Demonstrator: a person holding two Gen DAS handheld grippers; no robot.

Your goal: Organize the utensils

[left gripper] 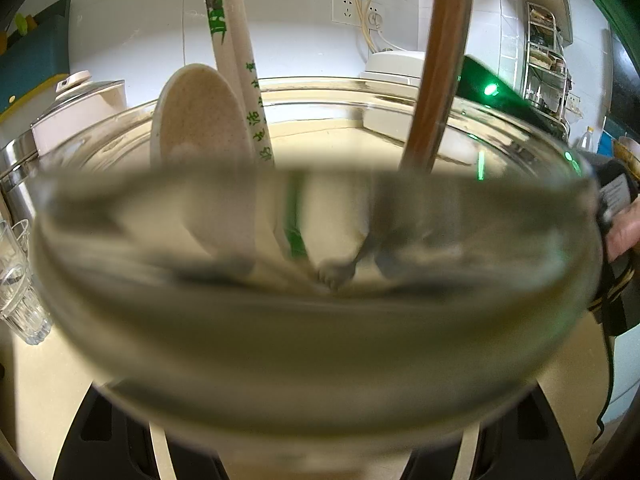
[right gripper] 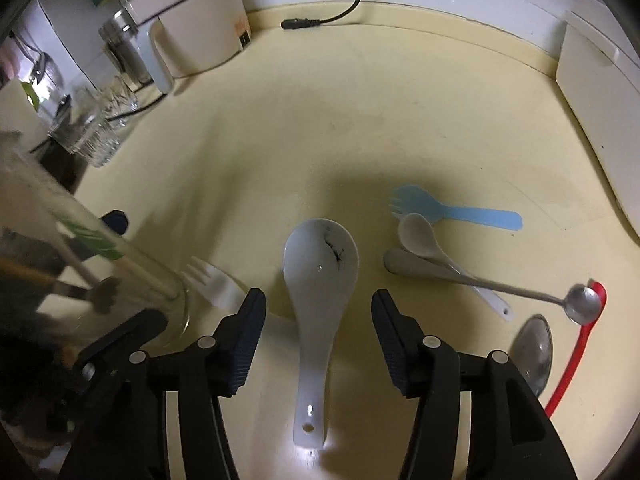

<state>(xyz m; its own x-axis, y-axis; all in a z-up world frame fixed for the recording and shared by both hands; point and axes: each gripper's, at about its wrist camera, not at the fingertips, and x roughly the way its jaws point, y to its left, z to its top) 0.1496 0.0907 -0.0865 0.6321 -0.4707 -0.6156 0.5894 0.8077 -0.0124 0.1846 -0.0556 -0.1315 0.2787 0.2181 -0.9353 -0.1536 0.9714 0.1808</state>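
My right gripper (right gripper: 319,322) gapes, empty, over the glossy white ceramic soup spoon (right gripper: 320,280): slippery, brittle, so I'd pinch its narrow handle; my left clamps the clear glass jar (left gripper: 316,320).

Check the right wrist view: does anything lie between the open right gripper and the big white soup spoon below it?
Nothing visible does: the right gripper straddles the white soup spoon handle, with bare countertop around it.
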